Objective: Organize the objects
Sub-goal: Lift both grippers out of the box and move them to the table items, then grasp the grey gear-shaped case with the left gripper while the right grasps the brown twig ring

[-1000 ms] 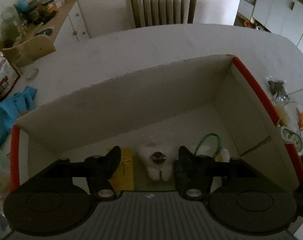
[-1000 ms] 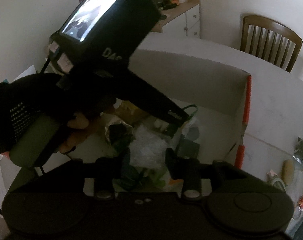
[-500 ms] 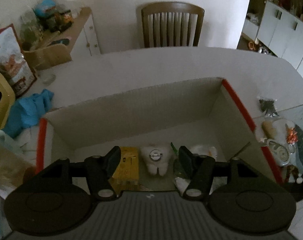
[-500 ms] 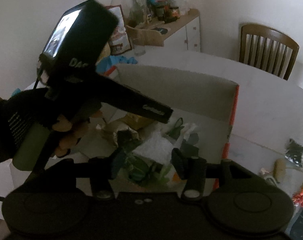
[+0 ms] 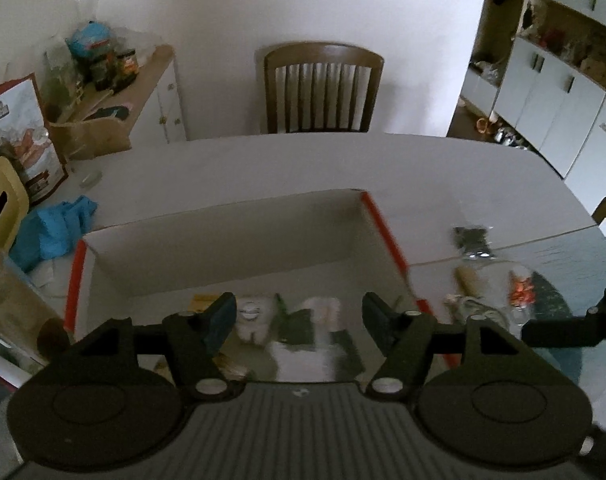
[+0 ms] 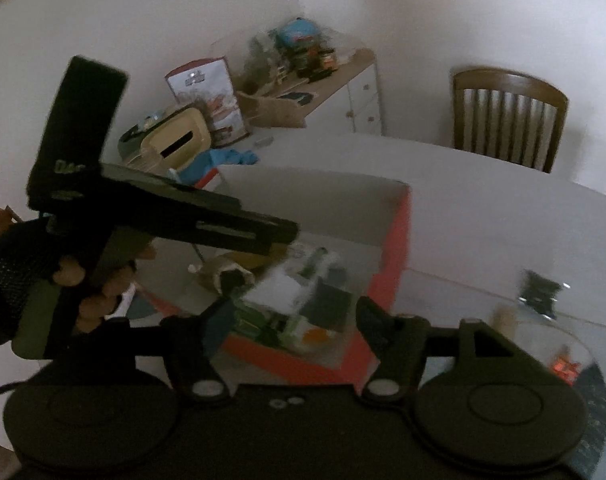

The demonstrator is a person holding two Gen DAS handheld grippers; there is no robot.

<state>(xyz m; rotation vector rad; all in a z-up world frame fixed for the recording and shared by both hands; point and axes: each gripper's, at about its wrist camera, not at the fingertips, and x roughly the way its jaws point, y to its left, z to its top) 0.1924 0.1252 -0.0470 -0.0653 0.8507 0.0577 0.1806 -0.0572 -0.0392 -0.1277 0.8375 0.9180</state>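
Surface (image 5: 303, 168): broad, white, rounded at the far edge; glass-topped part at the near right.
Box (image 5: 223, 240): open cardboard, red-orange edges, middle of surface; same box (image 6: 395, 248) from the right side, contents blurred.
Chair (image 5: 323, 88): wooden, slatted back, pushed in at the far side of surface.
Cabinet (image 5: 159, 92): white, wooden top, far left against wall, crowded with jars and packets.
Cupboards (image 5: 551, 104): white, far right.
Printed bag (image 5: 27, 132): upright, far left on surface.
Cream container (image 5: 1, 204): slotted, left edge of surface.
Blue cloth (image 5: 51, 228): crumpled, just left of box.
Left claw (image 5: 299, 316): above near rim of box, tips apart and opening, nothing between them; seen from the right view (image 6: 287, 236) over the box, held by a gloved hand (image 6: 47, 264).
Right claw (image 6: 291, 316): over near right corner of box, tips apart and opening, nothing gripped.
Inside box, near end: white tooth-shaped toy (image 5: 253, 318), yellow packet (image 5: 203, 302) to its left, green and white bits (image 5: 303, 320) to its right, too blurred to name.
Dark packet (image 5: 471, 242): on surface right of box, apart from it.
Small items on glass part, near right: tan roll (image 5: 467, 278), red-orange bit (image 5: 521, 288).
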